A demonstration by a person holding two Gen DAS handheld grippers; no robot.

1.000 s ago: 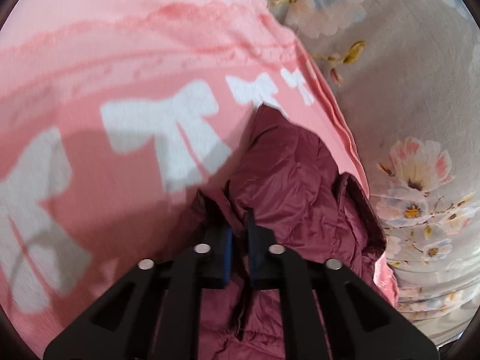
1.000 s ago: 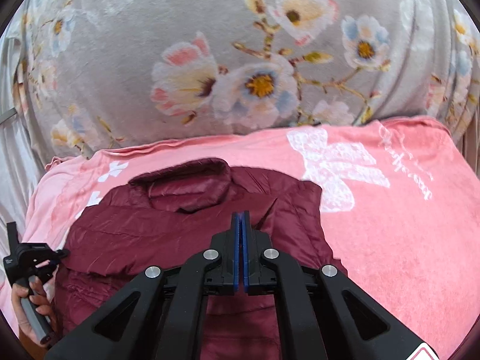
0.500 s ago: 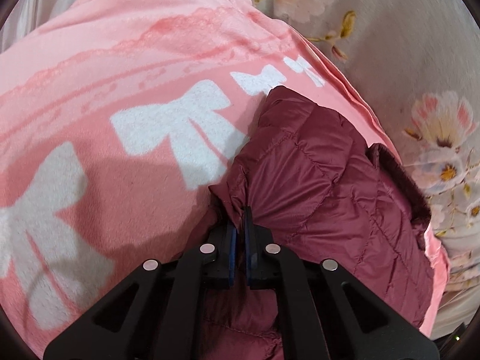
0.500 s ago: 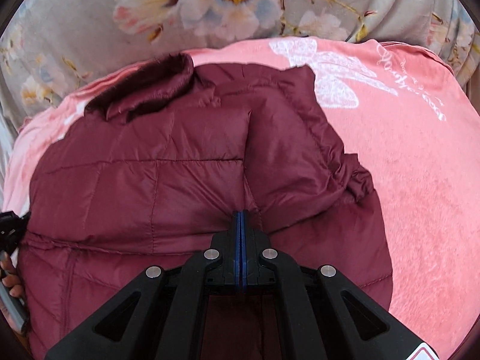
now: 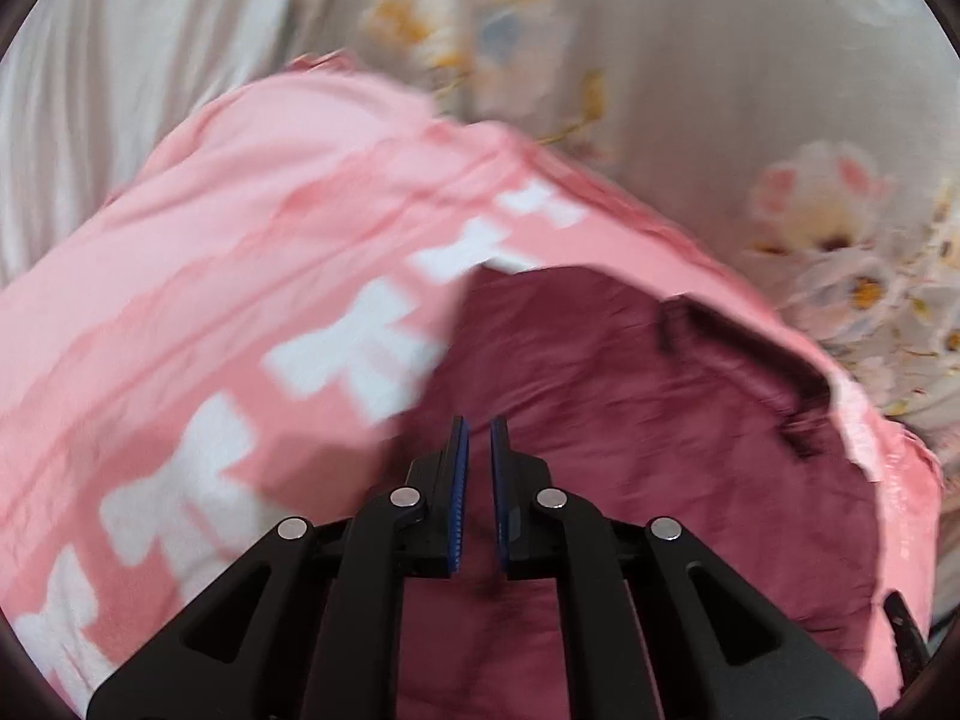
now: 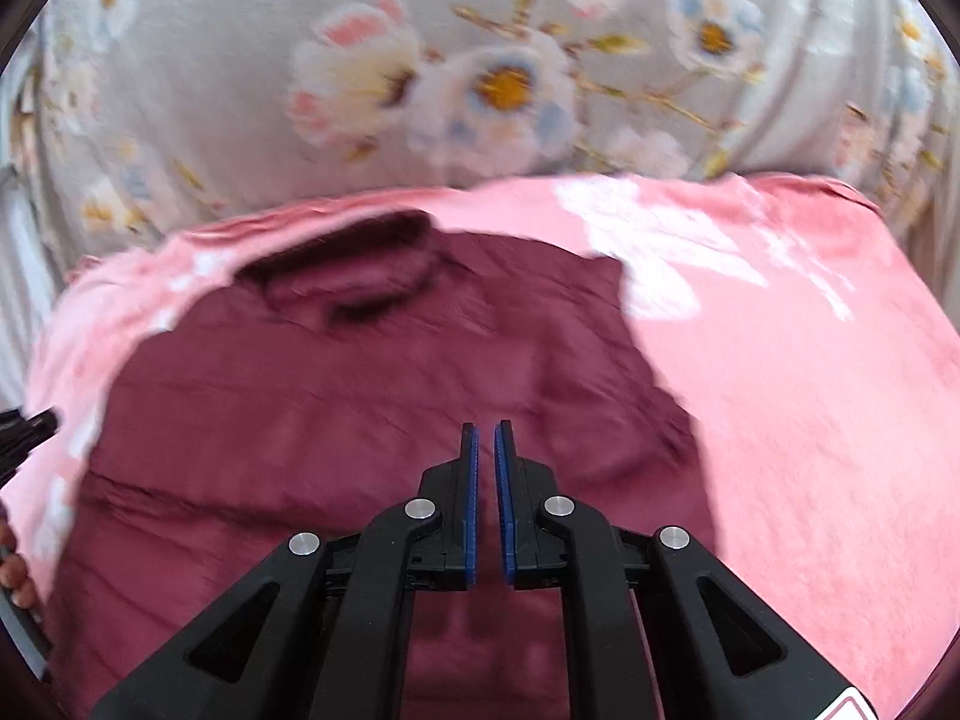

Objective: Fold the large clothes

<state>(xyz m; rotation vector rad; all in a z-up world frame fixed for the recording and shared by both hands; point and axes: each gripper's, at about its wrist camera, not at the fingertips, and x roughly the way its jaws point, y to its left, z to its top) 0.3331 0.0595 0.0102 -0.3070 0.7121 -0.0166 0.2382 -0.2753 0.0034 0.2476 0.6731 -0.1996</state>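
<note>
A maroon puffer jacket [image 5: 630,396] lies spread on a pink blanket [image 5: 240,240], collar [image 5: 744,348] toward the far right. My left gripper [image 5: 478,420] hovers above the jacket's near left edge. Its jaws are opening: a narrow gap shows between the blue pads, with nothing in it. In the right wrist view the jacket [image 6: 336,420] fills the middle, its collar [image 6: 360,240] at the far side. My right gripper [image 6: 486,425] hangs over the jacket's body, jaws also opening and free of cloth. Both views are motion-blurred.
The pink blanket [image 6: 810,390] with white bows lies on a grey floral sheet [image 6: 480,90] that rises behind it. The other gripper [image 6: 24,432] and the hand [image 6: 12,570] holding it show at the left edge of the right wrist view.
Both grippers have let go of the jacket and now stand slightly open. The left one has lifted and pulled back from the cloth. The right one has also drawn back from the jacket.
</note>
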